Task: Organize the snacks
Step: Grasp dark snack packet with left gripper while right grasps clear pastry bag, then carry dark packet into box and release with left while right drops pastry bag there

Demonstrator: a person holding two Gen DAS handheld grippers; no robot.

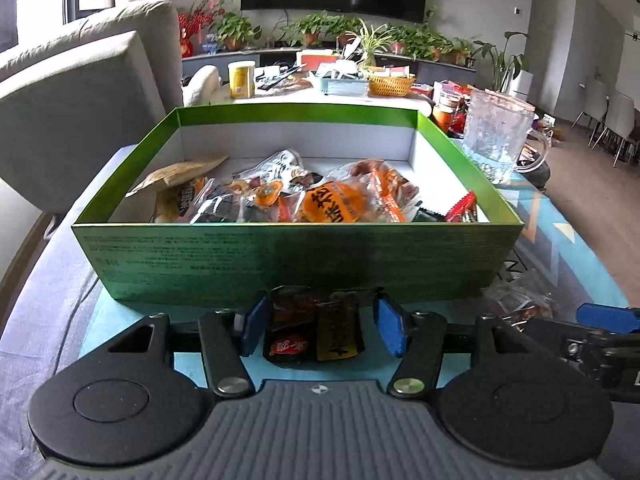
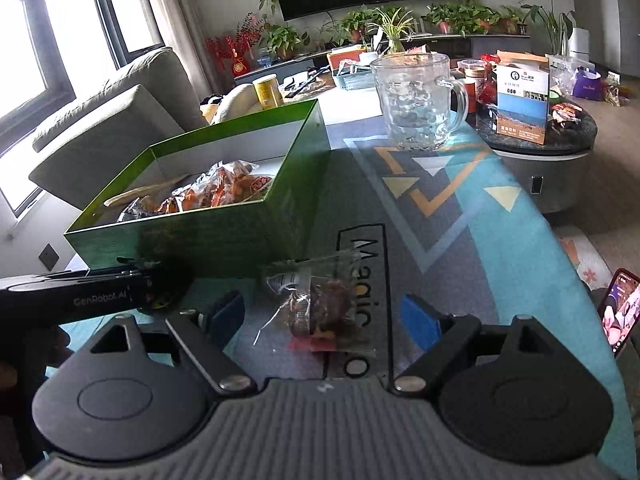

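A green box [image 1: 296,258] with a white inside holds several snack packets [image 1: 332,202]; it also shows in the right wrist view [image 2: 224,236]. My left gripper [image 1: 322,326] is open, its blue pads on either side of a dark snack packet [image 1: 314,330] that lies on the mat just before the box wall. My right gripper [image 2: 324,316] is open over a clear packet with a brown snack [image 2: 320,308] on the mat, right of the box. The left gripper's body [image 2: 80,296] shows at the left of the right wrist view.
A glass mug [image 2: 418,104] stands on the patterned mat [image 2: 460,208] behind and right of the box. A round side table [image 2: 552,148] with cartons and snacks is at the right. A phone [image 2: 618,312] sits at the right edge. A grey sofa [image 1: 80,112] stands left.
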